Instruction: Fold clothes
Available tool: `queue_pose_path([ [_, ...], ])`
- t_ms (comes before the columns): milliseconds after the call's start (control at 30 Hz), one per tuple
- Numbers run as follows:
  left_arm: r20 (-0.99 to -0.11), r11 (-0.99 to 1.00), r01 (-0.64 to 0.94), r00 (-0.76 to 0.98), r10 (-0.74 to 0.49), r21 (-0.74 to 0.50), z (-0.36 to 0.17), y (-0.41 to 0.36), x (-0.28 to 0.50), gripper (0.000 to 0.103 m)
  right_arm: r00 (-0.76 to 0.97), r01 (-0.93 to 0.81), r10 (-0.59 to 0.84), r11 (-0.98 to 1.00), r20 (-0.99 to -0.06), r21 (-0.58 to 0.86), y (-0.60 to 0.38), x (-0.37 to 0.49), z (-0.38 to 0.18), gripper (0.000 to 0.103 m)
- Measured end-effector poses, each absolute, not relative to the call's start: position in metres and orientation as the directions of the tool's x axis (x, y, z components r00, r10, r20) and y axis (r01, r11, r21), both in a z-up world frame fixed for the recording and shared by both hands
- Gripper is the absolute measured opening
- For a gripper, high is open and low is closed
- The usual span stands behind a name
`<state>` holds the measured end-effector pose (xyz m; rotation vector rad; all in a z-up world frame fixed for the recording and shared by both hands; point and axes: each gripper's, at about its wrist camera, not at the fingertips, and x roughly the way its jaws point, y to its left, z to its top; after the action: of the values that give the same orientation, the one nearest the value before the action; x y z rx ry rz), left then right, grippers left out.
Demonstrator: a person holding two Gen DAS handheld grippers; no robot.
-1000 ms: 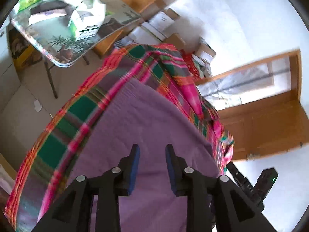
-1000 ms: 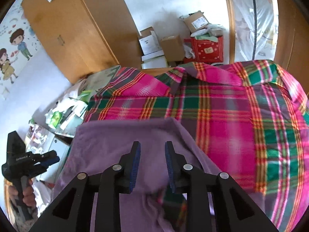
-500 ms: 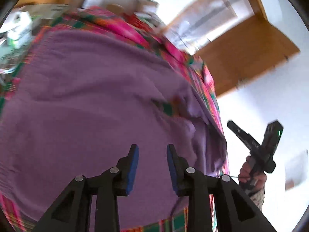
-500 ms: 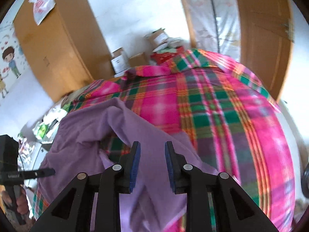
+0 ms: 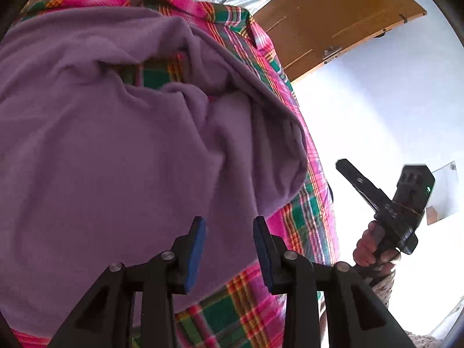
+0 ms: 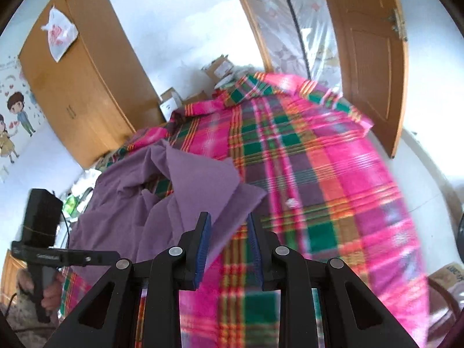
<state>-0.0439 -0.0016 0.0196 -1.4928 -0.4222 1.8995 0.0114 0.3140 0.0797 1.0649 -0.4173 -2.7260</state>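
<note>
A purple garment [image 5: 121, 150] lies rumpled on a pink and green plaid bedcover [image 5: 301, 223], with a patch of plaid showing through a gap in its folds. My left gripper [image 5: 229, 240] hovers open above the garment's near right edge, nothing between its blue pads [image 5: 197, 240]. In the right wrist view the garment [image 6: 203, 182] lies at left with a pointed flap turned over. My right gripper [image 6: 228, 232] is open just in front of that flap, over the bedcover [image 6: 319, 188]. A hand holds each gripper: the right one [image 5: 388, 211], the left one [image 6: 43, 232].
A wooden wardrobe [image 6: 81, 87] with a white plastic bag [image 6: 59, 36] hung on it stands beyond the bed. Cardboard boxes [image 6: 171, 103] sit on the floor by the far edge. An open wooden door [image 6: 371, 58] is at right, clutter at the bed's left side [image 6: 78, 197].
Both views swung towards the door side. The purple garment, flatter before, now lies bunched with a flap turned over. My right gripper sits off the cloth's edge, over plaid. Both stayed open.
</note>
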Motion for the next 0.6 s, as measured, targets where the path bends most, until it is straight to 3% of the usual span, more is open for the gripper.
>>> queue_pose_path([
  [200,-0.752,-0.735,-0.328,-0.097,0.652,-0.594,0.019,0.017,-0.030,0.036,-0.726,0.062,-0.189,-0.975,-0.661,0.212,0.330,0.041,0.092,0.030],
  [600,-0.822,-0.802,-0.273,-0.060,0.566,-0.532,0.000,0.037,-0.020,0.037,-0.607,0.149,-0.405,-0.903,-0.684,0.403,0.280,0.011,0.021,0.030],
])
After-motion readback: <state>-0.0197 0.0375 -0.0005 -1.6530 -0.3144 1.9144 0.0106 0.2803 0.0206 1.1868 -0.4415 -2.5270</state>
